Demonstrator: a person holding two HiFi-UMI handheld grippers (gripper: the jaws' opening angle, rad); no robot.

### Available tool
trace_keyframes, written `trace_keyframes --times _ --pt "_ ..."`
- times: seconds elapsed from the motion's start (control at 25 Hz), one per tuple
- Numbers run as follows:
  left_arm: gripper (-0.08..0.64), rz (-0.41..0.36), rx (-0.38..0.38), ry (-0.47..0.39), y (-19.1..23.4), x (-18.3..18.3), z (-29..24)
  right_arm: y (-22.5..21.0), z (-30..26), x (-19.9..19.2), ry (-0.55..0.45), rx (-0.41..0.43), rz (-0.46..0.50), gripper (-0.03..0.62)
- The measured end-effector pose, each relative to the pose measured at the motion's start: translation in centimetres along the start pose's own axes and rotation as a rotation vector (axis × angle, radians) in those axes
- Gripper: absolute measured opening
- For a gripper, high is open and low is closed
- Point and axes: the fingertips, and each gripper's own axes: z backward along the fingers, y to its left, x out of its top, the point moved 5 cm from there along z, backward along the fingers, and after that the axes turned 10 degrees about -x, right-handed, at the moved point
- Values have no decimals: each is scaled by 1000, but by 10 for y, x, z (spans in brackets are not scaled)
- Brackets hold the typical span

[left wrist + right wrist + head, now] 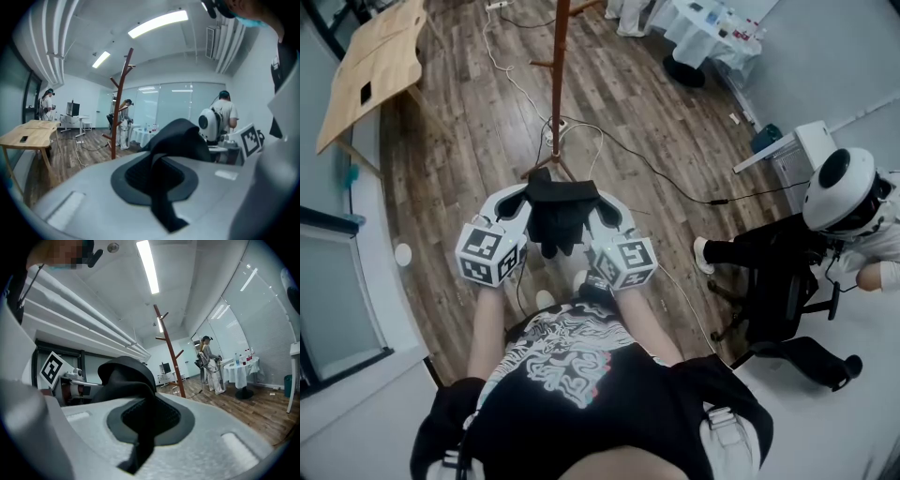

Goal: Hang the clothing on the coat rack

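Clothing clamped in the jaws of both left gripper and right gripper, near coat rack

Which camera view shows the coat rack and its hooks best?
The left gripper view: the coat rack stands side-on, with pole and upper hooks visible. The right gripper view shows the same, tilted. The head view looks down along the pole; its top is cut off.

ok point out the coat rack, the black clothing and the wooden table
coat rack [557, 84]: head view, on its pole
black clothing [561, 211]: head view, bunched middle
wooden table [389, 52]: head view, bare top
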Motion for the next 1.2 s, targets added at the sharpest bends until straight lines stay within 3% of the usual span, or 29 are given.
trace_keyframes --times 0.48,1.2 --pt "5 -38 64 -39 -16 11 -14 -21 7 14 -38 37 -7 12" --pt "6 -26 131 -34 -35 17 -81 -97 -1 27 -42 75 -18 12"
